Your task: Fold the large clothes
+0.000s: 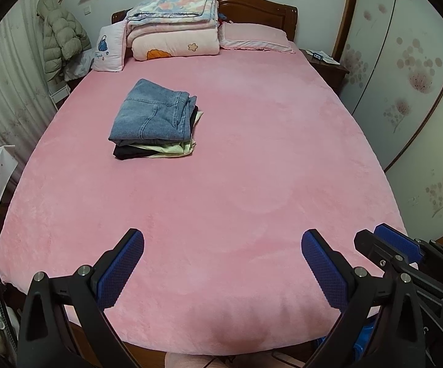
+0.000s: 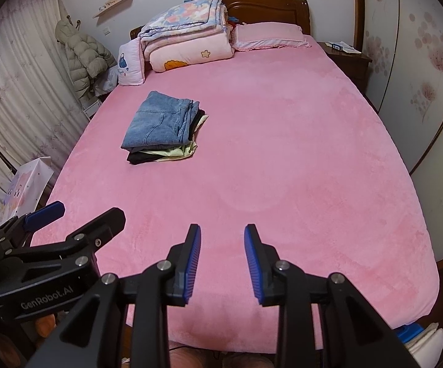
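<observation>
the left gripper [image 1: 223, 263] hangs over the near edge of the bed with its blue-padded fingers [image 1: 120, 268] spread wide and nothing between them. just beside it, the right gripper [image 2: 222, 263] is only partly parted, its jaws opening, and the gap between its pads [image 2: 192, 263] shows only pink fabric. both point down at a slant toward the bedding.

under them lies the pink blanket [image 1: 236, 168], plush and mostly smooth, covering the whole bed. well apart from the grippers, toward the far left part of the bed, sits the stack of folded clothes [image 1: 154, 119]: folded jeans [image 2: 160, 121] on top, a pale yellow-green piece and a black one beneath.

at the head of the bed, a pile of folded quilts [image 1: 172, 24] rests against the wooden headboard [image 1: 261, 6], with a pink pillow [image 1: 255, 36] to its right and a small white cushion [image 1: 109, 49] to its left. a dark nightstand [image 2: 348, 58] stands past the right edge, with some papers on it. flower-patterned wardrobe doors [image 1: 411, 70] fill the right wall. on the left, a pale green puffer coat [image 1: 59, 33] hangs by the pale curtain [image 2: 22, 86], and a paper gift bag [image 2: 28, 184] stands lower down.
</observation>
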A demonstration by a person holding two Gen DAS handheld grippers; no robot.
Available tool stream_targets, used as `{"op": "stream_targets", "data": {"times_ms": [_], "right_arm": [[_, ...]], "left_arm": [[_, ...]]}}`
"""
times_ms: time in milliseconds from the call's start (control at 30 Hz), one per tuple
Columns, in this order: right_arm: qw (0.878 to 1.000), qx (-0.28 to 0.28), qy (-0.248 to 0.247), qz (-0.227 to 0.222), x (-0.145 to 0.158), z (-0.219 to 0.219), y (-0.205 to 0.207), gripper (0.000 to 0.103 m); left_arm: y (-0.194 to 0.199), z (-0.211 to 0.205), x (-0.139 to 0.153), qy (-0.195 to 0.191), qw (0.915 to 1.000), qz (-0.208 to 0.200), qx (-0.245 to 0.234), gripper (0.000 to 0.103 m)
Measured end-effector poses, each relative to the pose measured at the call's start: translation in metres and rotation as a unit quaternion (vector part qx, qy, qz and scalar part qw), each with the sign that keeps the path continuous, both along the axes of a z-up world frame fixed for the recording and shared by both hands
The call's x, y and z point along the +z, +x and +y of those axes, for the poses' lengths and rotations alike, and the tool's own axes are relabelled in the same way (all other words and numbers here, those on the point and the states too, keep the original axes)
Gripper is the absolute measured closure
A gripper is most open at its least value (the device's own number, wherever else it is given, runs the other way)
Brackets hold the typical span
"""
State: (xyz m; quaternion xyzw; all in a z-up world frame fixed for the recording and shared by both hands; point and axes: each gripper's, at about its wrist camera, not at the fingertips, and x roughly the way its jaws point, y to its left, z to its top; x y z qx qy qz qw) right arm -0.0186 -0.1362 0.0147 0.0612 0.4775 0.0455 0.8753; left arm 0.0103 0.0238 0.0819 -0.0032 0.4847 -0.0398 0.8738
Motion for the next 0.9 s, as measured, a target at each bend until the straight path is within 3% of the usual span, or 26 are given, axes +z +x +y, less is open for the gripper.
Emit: {"op": "stream_targets", "data": {"times_ms": [900], "right_arm": [[1.000, 0.008, -0.005, 0.009, -0.005, 0.002, 0.011, 0.074]], "left_arm": [[0.003, 0.005, 0.000, 0.004, 0.9996, 0.024, 0.011, 0.001]]}}
